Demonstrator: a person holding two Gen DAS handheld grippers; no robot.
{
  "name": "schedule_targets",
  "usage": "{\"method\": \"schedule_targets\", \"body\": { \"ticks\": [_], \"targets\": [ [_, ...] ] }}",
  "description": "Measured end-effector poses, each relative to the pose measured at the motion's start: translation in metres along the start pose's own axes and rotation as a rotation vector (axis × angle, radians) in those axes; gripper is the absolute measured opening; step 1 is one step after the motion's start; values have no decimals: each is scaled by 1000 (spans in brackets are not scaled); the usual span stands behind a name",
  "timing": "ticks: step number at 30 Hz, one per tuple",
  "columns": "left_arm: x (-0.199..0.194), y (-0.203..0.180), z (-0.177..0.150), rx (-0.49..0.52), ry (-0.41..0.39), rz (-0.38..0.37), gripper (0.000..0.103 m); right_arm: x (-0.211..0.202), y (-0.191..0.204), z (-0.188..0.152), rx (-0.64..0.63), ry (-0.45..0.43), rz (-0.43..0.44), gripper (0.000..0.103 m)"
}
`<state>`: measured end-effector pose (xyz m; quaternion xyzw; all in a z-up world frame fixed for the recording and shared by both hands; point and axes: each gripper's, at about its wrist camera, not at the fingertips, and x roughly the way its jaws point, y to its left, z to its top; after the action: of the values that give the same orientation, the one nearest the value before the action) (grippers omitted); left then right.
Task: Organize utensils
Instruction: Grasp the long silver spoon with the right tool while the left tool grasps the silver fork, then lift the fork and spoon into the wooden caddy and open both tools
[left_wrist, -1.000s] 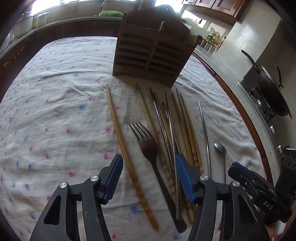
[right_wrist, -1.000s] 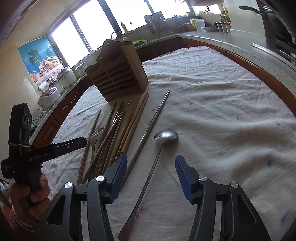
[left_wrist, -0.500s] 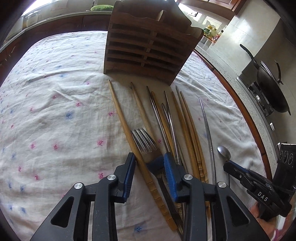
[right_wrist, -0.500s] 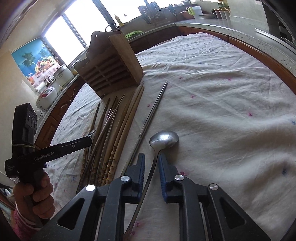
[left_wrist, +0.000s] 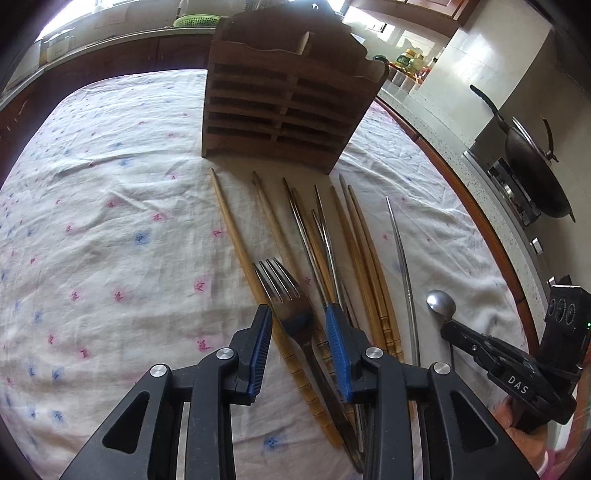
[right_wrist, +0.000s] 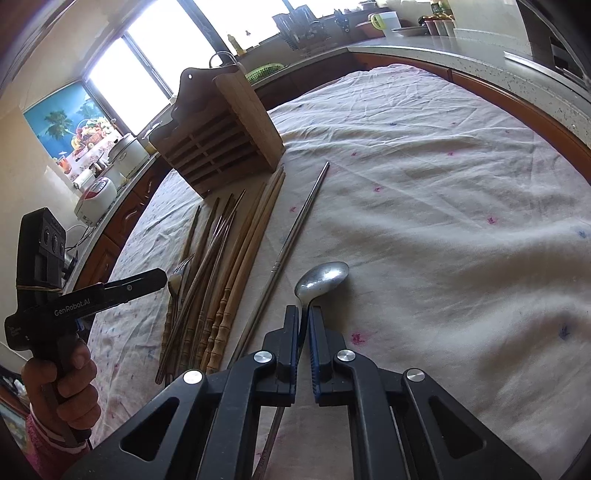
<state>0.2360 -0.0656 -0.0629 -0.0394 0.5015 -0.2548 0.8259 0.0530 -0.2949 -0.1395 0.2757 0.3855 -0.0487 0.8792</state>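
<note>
A wooden slotted utensil holder (left_wrist: 284, 107) stands upright on the floral cloth (left_wrist: 110, 240); it also shows in the right wrist view (right_wrist: 218, 136). In front of it lie several wooden and metal chopsticks (left_wrist: 354, 243), a metal fork (left_wrist: 284, 295) and a metal spoon (right_wrist: 323, 278). My left gripper (left_wrist: 297, 321) is partly closed, its jaws on either side of the fork's neck with a gap on each side. My right gripper (right_wrist: 303, 317) is shut on the spoon's handle just behind the bowl; the spoon rests on the cloth.
A lone metal chopstick (right_wrist: 295, 232) lies between the spoon and the chopstick bunch. A stove with a dark wok (left_wrist: 535, 173) is at the right. A counter (right_wrist: 424, 48) with kitchen items runs behind the table. Rice cookers (right_wrist: 110, 170) stand at the left.
Both grippers moved forward and down. The right gripper closed from wide open onto the spoon's handle. The left gripper narrowed around the fork's neck.
</note>
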Motion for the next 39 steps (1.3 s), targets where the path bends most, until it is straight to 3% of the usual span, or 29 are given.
{"method": "schedule_targets", "body": {
  "ticks": [3, 10, 15, 18, 22, 32, 39],
  "targets": [
    [6, -5, 0, 15, 4, 30, 30, -1, 0, 0, 0, -2, 1, 5],
    [12, 1, 11, -28, 17, -17, 29, -2, -2, 0, 5, -10, 6, 5],
    [21, 5, 14, -30, 31, -68, 8, -3, -1, 1, 0, -14, 6, 4],
    [17, 1, 13, -10, 7, -65, 4, -6, 0, 2, -5, -20, 5, 3],
    [-4, 3, 7, -21, -42, -104, 2, -14, 6, 5, -20, -40, 6, 3],
    [-107, 29, -5, -80, -261, -189, 1, -50, 34, 33, -94, -146, 27, 2],
    [-149, 36, -12, -67, -369, -181, 1, -62, 58, 63, -154, -232, 43, 2]
  ]
}}
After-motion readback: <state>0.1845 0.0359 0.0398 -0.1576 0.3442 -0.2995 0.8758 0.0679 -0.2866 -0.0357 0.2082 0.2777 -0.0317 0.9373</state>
